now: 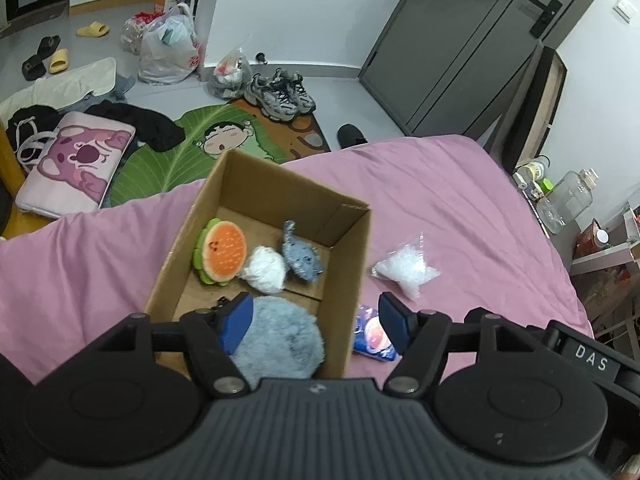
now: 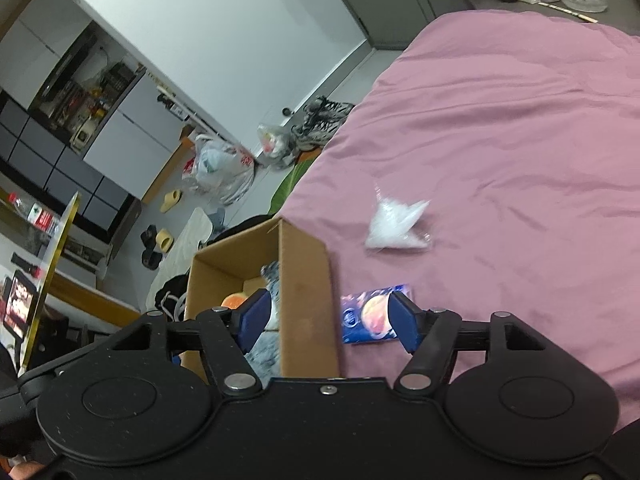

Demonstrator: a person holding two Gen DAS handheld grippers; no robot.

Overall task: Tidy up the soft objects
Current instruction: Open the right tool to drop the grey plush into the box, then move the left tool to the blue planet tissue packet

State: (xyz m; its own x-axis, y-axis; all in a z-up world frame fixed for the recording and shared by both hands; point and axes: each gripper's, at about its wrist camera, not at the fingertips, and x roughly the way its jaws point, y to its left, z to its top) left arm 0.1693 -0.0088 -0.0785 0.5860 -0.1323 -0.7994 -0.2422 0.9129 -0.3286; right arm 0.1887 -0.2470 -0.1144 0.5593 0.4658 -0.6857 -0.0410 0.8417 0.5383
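A cardboard box (image 1: 352, 264) stands on the pink bed (image 1: 460, 200). In it lie an orange flower plush (image 1: 222, 250), a white soft ball (image 1: 266, 269), a small blue-grey plush (image 1: 302, 258) and a fluffy grey plush (image 1: 280, 342). My left gripper (image 1: 316, 322) is open and empty above the box's near end. A clear bag of white stuffing (image 1: 404, 268) and a blue packet (image 1: 374, 334) lie on the bed right of the box. My right gripper (image 2: 326, 318) is open and empty over the box's right wall (image 2: 306, 300), with the blue packet (image 2: 366, 316) by its right finger. The bag of stuffing (image 2: 396, 226) lies beyond.
Off the bed's far edge the floor holds a green leaf rug (image 1: 180, 148), a pink cushion (image 1: 76, 164), black clothes, grey sneakers (image 1: 280, 94), plastic bags and slippers. A nightstand with bottles (image 1: 560, 196) stands to the right. A grey wardrobe (image 1: 460, 40) stands behind.
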